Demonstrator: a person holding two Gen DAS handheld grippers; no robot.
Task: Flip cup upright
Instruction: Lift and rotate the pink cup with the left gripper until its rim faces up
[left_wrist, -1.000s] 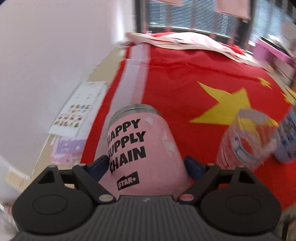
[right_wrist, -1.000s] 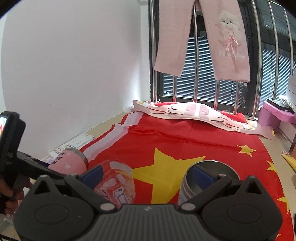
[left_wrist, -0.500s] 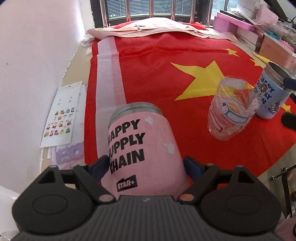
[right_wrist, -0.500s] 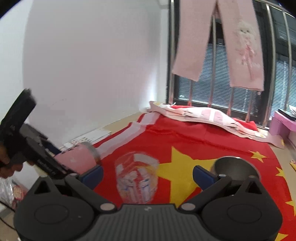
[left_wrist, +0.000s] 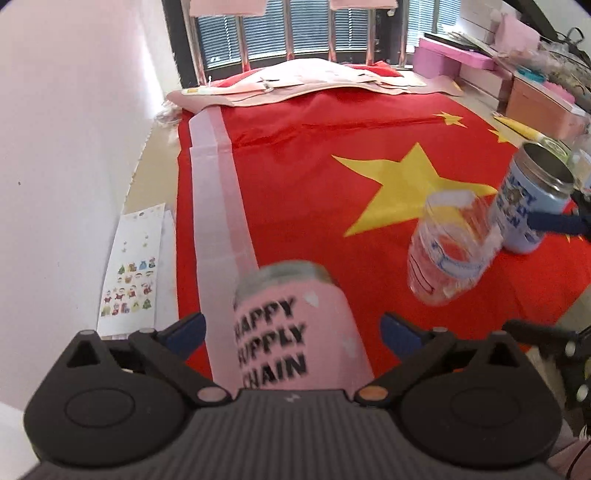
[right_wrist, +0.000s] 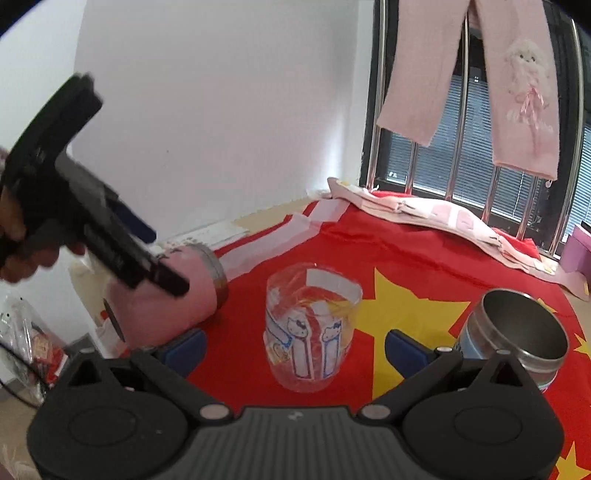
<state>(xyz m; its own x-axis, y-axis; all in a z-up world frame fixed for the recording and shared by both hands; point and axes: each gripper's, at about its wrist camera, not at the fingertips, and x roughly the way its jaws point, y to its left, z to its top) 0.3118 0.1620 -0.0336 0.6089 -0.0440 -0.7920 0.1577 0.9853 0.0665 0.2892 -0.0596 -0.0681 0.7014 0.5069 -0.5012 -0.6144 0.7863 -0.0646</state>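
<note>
A pink cup (left_wrist: 299, 332) printed "HAPPY SUPPLY CHAIN" lies tilted between the fingers of my left gripper (left_wrist: 293, 326), metal rim pointing away. The fingers stand apart from its sides, so the left gripper is open. In the right wrist view the pink cup (right_wrist: 173, 306) leans on the red flag with the left gripper's body over it. My right gripper (right_wrist: 293, 349) is open and empty, just in front of a clear Hello Kitty cup (right_wrist: 310, 325) that stands upright.
A blue metal cup (right_wrist: 517, 339) stands upright at the right; it also shows in the left wrist view (left_wrist: 532, 206). The red flag cloth (left_wrist: 332, 177) covers the surface. A white wall and a sticker sheet (left_wrist: 133, 266) lie left. Window bars and folded cloth are behind.
My left gripper's fingers have opened away from the pink cup's sides. The pink cup has tipped more steeply. My right gripper has pulled back and risen, showing both other cups from higher.
</note>
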